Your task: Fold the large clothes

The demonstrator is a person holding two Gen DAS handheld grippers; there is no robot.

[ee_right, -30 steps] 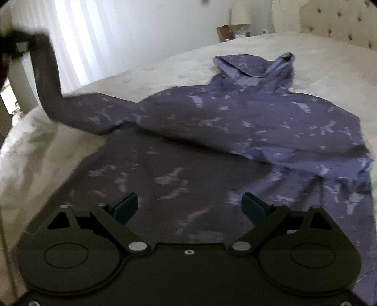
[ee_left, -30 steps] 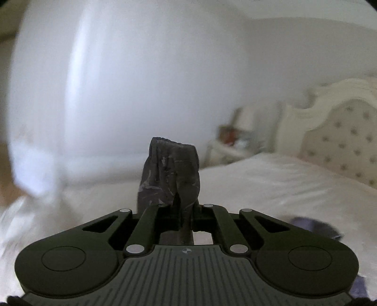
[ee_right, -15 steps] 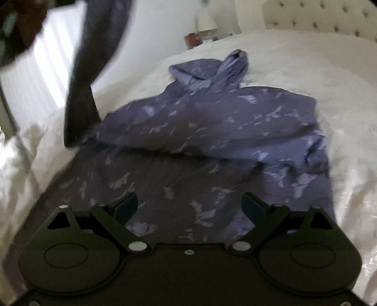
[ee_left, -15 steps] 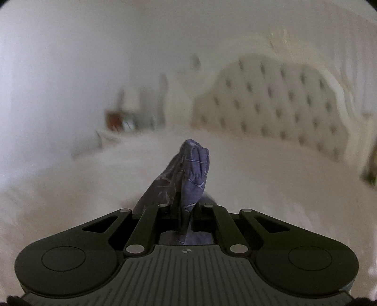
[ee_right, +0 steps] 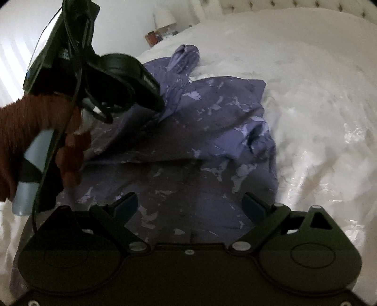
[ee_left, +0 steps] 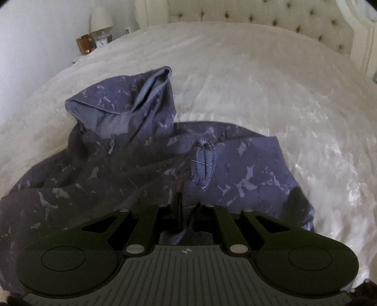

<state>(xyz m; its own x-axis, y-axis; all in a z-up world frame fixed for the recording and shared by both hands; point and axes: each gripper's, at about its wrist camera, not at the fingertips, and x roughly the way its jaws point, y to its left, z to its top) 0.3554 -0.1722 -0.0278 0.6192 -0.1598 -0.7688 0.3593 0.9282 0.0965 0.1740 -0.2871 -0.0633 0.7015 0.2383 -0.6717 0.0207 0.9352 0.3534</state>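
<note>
Left claw [ee_left: 186,209] clamped on hoodie [ee_left: 235,169] cuff, seen only in left view; right claw [ee_right: 188,207] apart over the hoodie on the bed [ee_right: 318,94], hem hidden.

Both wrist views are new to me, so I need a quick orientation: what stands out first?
A purple patterned hoodie sprawls over the white bed, hood toward the tufted headboard. The left hand-held gripper is shut on its sleeve cuff, over the body. The right hand-held gripper hovers open.
</note>
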